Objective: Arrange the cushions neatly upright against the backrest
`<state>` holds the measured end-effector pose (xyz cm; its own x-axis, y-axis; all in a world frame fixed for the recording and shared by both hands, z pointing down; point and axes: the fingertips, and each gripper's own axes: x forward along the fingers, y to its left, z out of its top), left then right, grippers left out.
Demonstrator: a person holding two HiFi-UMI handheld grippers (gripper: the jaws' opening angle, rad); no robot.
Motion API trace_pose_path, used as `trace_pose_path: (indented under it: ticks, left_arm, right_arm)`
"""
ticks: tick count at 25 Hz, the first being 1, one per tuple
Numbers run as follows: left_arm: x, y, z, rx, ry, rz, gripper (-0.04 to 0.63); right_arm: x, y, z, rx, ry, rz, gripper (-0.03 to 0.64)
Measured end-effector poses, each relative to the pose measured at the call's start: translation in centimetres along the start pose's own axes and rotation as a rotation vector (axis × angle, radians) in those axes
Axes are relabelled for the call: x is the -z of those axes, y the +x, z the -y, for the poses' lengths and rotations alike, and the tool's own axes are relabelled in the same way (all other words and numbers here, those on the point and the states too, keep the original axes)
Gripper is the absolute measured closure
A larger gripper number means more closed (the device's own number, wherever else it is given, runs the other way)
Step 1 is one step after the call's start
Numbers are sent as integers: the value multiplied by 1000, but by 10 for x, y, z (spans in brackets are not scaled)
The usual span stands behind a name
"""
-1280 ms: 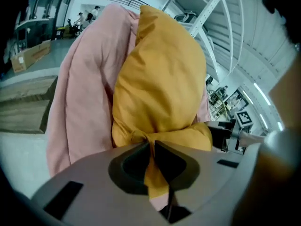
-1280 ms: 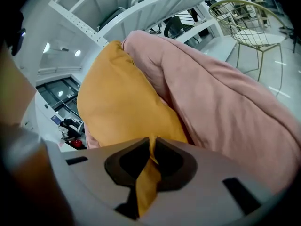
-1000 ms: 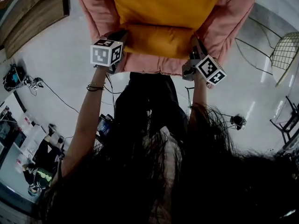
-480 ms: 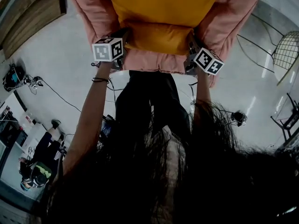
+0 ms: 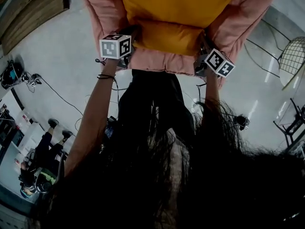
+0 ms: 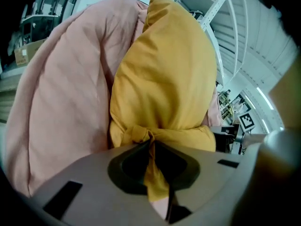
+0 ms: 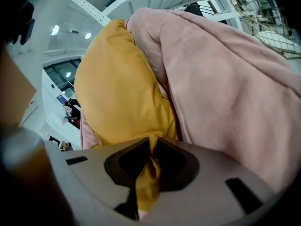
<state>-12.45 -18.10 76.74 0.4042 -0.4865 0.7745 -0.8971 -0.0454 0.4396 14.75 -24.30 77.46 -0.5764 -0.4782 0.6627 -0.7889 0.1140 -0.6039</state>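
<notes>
Yellow cushion (image 5: 181, 8), L+R corners in jaws

The black-clad person (image 5: 152, 104) has long dark hair (image 5: 200, 175), a wristband (image 5: 103, 77) and two black-and-white marker cubes (image 5: 116, 46) (image 5: 219, 63).

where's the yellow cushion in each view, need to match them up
Head view: the yellow cushion fills the top centre, cut off by the top edge.
Left gripper view: centre, rising from the left claw, which pinches one lower corner.
Right gripper view: left of centre, above the right claw, which pinches the other lower corner.
Shared landmark: the pink padded chair flanking the cushion.
</notes>
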Motion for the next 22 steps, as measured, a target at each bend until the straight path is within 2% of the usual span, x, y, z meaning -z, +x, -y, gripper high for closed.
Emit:
trace_pose_path:
  ticks: [3, 7, 10, 14, 17, 20, 22]
  left_arm:
    - [-3, 1, 2, 11, 12, 4, 543]
    - [-2, -2, -5, 28, -1, -23, 543]
    - [0, 0, -6, 43, -11, -46, 543]
    - [5, 0, -5, 45, -56, -53, 543]
    - [8, -10, 7, 84, -89, -65, 539]
    - [5, -26, 19, 112, -24, -71, 501]
    - [-1, -49, 16, 109, 25, -36, 499]
  right_arm:
    - [-12, -14, -1, 60, -42, 19, 557]
    - [-12, -27, -12, 150, -150, -12, 549]
    - [-22, -45, -21, 180, -185, 17, 509]
    - [-41, -73, -44, 159, -179, 91, 508]
    - [-46, -93, -62, 130, -204, 108, 508]
    - [-54, -109, -78, 103, -248, 133, 508]
    - [-57, -116, -100, 92, -265, 161, 508]
